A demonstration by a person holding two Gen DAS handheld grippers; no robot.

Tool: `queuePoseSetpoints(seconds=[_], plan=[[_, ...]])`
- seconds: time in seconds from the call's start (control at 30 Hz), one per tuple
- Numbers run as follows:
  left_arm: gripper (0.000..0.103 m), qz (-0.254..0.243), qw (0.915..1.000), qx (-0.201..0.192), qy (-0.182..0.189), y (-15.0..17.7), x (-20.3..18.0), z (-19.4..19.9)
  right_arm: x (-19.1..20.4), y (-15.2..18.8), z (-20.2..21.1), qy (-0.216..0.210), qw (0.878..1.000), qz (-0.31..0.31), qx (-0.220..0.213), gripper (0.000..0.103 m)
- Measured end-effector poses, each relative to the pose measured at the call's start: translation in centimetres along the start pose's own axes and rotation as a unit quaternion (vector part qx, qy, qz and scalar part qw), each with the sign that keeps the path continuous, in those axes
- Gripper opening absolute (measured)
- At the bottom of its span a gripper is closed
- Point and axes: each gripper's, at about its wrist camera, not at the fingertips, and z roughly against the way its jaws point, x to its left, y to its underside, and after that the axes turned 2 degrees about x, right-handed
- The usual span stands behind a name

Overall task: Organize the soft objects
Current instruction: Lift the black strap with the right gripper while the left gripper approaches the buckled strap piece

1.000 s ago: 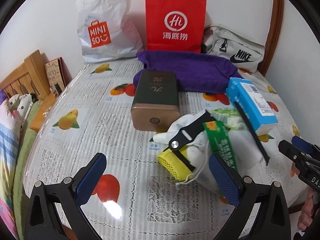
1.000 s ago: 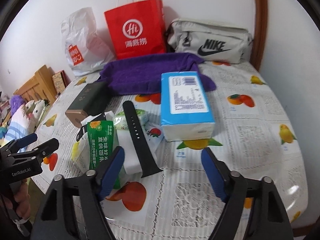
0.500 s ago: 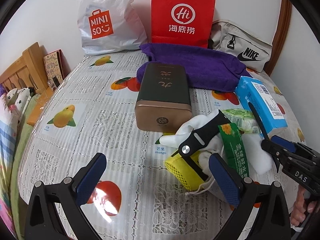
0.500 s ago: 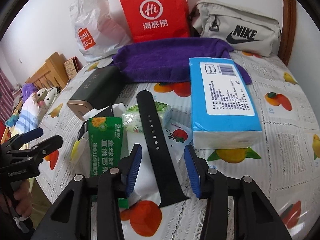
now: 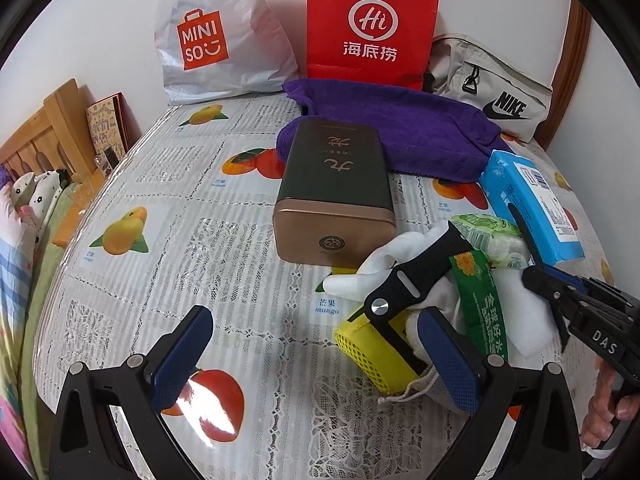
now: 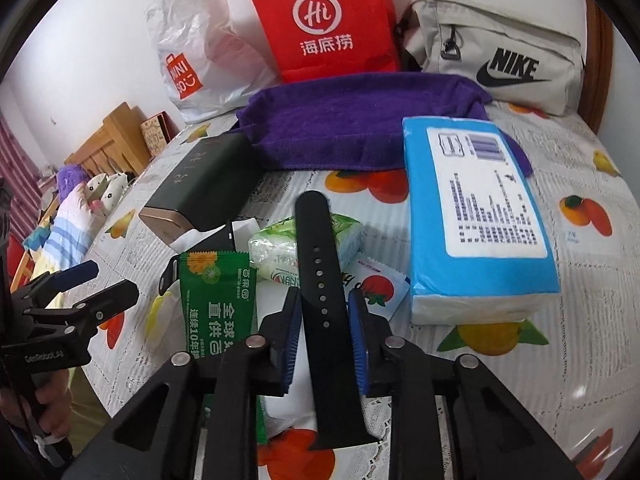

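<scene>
Two grippers work over a cluttered table with a lace-and-fruit plastic cover (image 5: pixel 168 248). In the left wrist view, the left gripper (image 5: pixel 316 356) hangs with its blue-padded jaws spread wide and nothing between them; its right pad sits just beside a yellow mesh pouch (image 5: pixel 372 356) in a heap with a white cloth glove (image 5: pixel 384 264), a short black buckle strap (image 5: pixel 416 276) and a green snack sachet (image 5: pixel 480 304). A dark rectangular tin with a bronze end (image 5: pixel 336 196) lies beyond, with a folded purple towel (image 5: pixel 400 128) behind it, and the right gripper (image 5: pixel 560 284) reaches in at the right edge. In the right wrist view, the right gripper (image 6: pixel 325 328) is closing its jaws on a long black silicone watch strap with holes (image 6: pixel 320 280), which lies lengthwise between the pads, partly over a small green tissue packet (image 6: pixel 280 248) and left of a blue pack of tissues (image 6: pixel 476 216); a sliver of gap seems to remain on each side. The step in hand looks like the grasp of this strap. Next, the pinch should finish squarely, then lift straight up so the floppy strap clears the packet and sachet without dragging them.
</scene>
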Motion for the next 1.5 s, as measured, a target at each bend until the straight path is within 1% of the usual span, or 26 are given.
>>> queuePoseSetpoints(seconds=[0.13, 0.37, 0.47, 0.6, 0.77, 1.07, 1.17, 1.3, 1.33, 1.4, 1.43, 1.5], plan=[[0.103, -0.002, 1.0000, -0.001, 0.003, -0.1, -0.1, -0.1, -0.2, 0.0, 0.8, -0.007, 1.000, 0.000, -0.012, 0.021], [0.103, -0.014, 0.9998, -0.010, 0.008, -0.3, -0.8, 0.0, -0.5, 0.4, 2.4, 0.001, 1.000, 0.006, -0.029, 0.021], [0.102, -0.020, 0.9995, -0.014, 0.018, -0.3, -1.5, 0.4, -0.9, 0.8, 3.4, 0.006, 0.999, 0.005, -0.036, 0.021], [0.102, -0.041, 0.9986, -0.018, 0.028, 0.0, -3.2, 1.1, -1.6, 1.3, 4.3, 0.018, 0.999, 0.002, -0.042, 0.021], [0.102, -0.064, 0.9973, -0.014, 0.032, 0.6, -5.8, 1.3, -2.6, 2.5, 5.3, 0.024, 0.999, -0.003, -0.048, 0.021], [0.102, -0.086, 0.9962, 0.009, 0.014, 1.4, -9.5, 0.3, -5.0, 4.5, 6.3, 0.042, 0.998, -0.018, -0.051, 0.021], [0.102, -0.093, 0.9955, 0.020, 0.001, 1.6, -10.6, -0.7, -5.9, 5.1, 6.5, 0.045, 0.997, -0.024, -0.051, 0.021], [0.101, -0.101, 0.9936, 0.038, -0.034, 1.9, -11.7, -2.6, -7.0, 5.4, 6.5, 0.042, 0.997, -0.037, -0.050, 0.021], [0.099, -0.099, 0.9935, 0.044, -0.036, 1.9, -11.7, -3.0, -7.3, 5.5, 6.5, 0.041, 0.997, -0.040, -0.048, 0.021], [0.088, -0.089, 0.9942, 0.052, -0.030, 1.9, -11.5, -3.4, -7.6, 5.6, 6.4, 0.043, 0.997, -0.041, -0.047, 0.021], [0.085, -0.087, 0.9946, 0.052, -0.026, 1.8, -11.3, -3.4, -7.7, 5.7, 6.3, 0.043, 0.997, -0.042, -0.047, 0.021], [0.064, -0.085, 0.9951, 0.048, -0.015, 1.6, -10.9, -2.9, -7.8, 5.8, 6.2, 0.041, 0.997, -0.043, -0.046, 0.021]])
